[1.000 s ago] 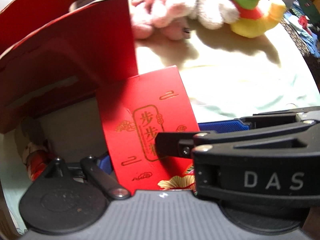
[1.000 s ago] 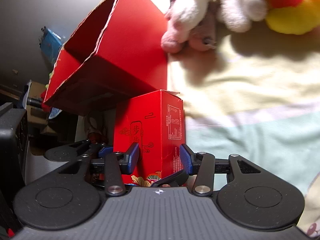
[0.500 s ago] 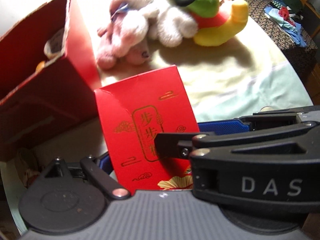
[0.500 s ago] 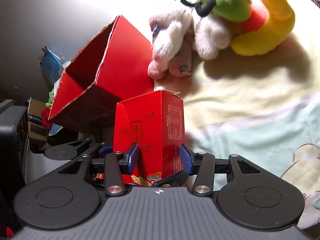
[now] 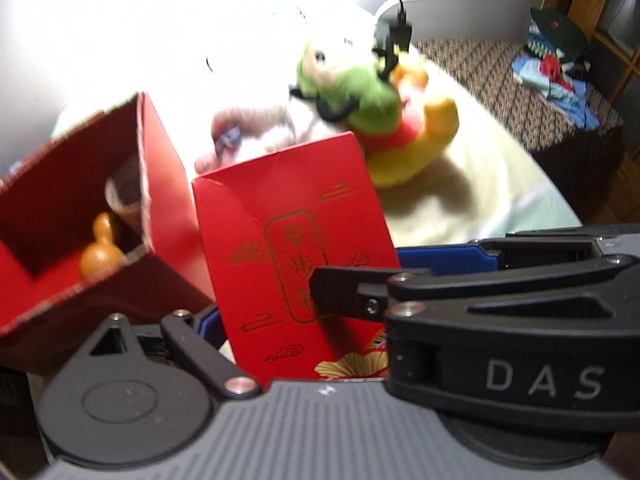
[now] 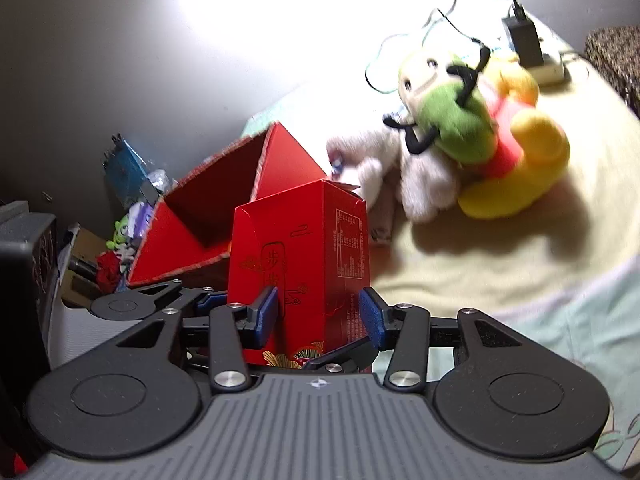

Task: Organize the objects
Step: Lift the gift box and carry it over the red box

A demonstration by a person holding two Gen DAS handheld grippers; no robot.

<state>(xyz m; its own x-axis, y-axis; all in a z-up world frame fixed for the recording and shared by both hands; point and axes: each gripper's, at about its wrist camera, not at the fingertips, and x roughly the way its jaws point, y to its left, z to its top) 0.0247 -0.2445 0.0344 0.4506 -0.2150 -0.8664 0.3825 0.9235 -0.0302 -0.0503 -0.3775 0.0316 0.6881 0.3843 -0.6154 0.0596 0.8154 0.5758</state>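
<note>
Lifted higher than a second ago, tall red cardboard carton with gold lettering (image 6: 304, 264), clamped by right hand-held gripper (image 6: 318, 314) and left hand-held gripper (image 5: 308, 288), now tops open red cardboard box (image 5: 92, 216), ready for stowing.

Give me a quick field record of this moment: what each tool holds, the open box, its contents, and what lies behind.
held item: tall red cardboard carton with gold lettering, upright
right tool: blue pads on both sides of the carton, shut on it
left tool: also clamped on the carton
open box: large red cardboard box, left of the carton, mouth open
box contents: small orange gourd-shaped object; a second item behind it, unclear
behind: green and yellow plush toy, pale pink plush toy
</note>
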